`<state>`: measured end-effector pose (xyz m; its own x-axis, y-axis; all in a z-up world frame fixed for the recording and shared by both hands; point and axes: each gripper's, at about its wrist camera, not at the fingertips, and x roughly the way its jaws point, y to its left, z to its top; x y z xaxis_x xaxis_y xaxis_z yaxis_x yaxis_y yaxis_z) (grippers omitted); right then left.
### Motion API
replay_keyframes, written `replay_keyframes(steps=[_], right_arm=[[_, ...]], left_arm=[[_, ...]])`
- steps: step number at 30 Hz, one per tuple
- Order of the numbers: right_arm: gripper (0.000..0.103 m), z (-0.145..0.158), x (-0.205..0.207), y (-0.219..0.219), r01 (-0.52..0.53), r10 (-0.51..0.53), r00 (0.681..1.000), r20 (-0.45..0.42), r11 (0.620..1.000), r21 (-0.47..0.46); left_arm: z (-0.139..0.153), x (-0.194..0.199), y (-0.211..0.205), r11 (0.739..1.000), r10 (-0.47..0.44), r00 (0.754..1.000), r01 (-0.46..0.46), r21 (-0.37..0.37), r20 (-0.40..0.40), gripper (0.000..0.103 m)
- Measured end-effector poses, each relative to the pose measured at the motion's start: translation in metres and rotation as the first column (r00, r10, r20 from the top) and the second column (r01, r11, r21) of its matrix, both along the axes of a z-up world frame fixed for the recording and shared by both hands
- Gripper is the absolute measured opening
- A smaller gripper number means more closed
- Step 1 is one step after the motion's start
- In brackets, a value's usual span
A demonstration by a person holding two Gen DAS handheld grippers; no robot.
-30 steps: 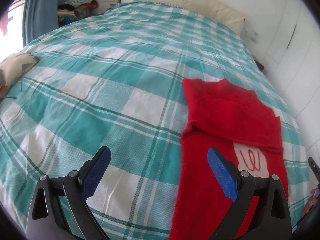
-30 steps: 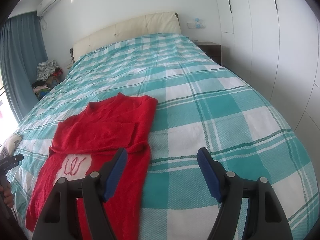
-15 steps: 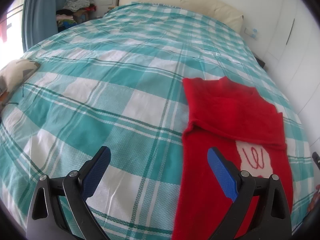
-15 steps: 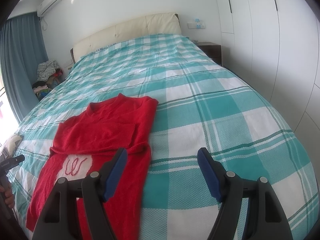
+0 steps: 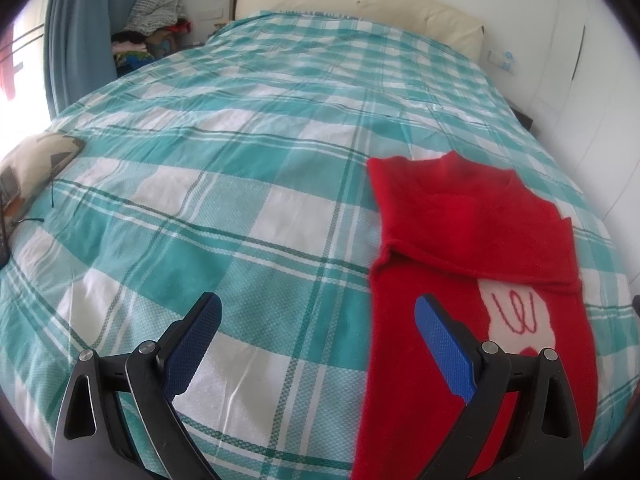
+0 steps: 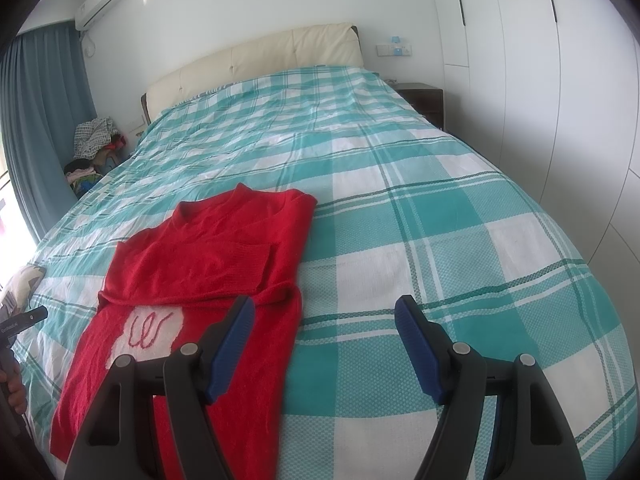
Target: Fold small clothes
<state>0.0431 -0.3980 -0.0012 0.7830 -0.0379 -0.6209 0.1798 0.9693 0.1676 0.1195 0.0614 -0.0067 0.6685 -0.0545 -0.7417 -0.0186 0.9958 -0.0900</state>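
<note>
Bed [image 6: 400,208] under a teal-and-white checked cover, filling both views, with a cream headboard [image 6: 256,60] at its far end. Red sweater [image 6: 208,256] lying flat on the near part of the bed, neckline toward the headboard; both sleeves are folded across the chest, so the body forms a long narrow panel with a white patch bearing a red squiggle [image 6: 146,330] showing below the sleeves. Left tool [image 5: 316,344], fingers spread wide and holding nothing, hovers over the sweater's left edge near the hem. Right tool [image 6: 324,344], likewise spread and empty, hovers over the sweater's right edge. Step in hand, as judged: sleeves done, lengthwise fold not yet made. The next move would call for each tool to pinch a hem corner and carry the lower half up toward the neckline, keeping the edges aligned so the sleeves do not slip out. No containers are in view; a heap of clothes [image 6: 94,138] sits beside the bed near the curtain [image 6: 44,120].
</note>
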Motion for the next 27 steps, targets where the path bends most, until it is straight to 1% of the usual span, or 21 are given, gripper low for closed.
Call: replay_keyframes(steps=[9, 19, 27], right_arm=[[0.072, -0.0009, 0.0002, -0.0003, 0.002, -0.002, 1.000, 0.003, 1.000, 0.000], [0.072, -0.0012, 0.0001, 0.0016, -0.002, 0.002, 1.000, -0.002, 1.000, -0.017], [0.072, 0.0004, 0.0002, 0.0000, 0.000, 0.000, 1.000, -0.001, 1.000, -0.011]], left_arm=[[-0.0010, 0.0001, -0.0019, 1.000, -0.003, 1.000, 0.003, 0.011, -0.006, 0.098], [-0.0015, 0.0005, -0.0004, 1.000, 0.003, 1.000, -0.003, 0.010, -0.004, 0.098], [-0.0018, 0.0004, -0.0001, 1.000, 0.003, 1.000, -0.003, 0.011, -0.005, 0.098]])
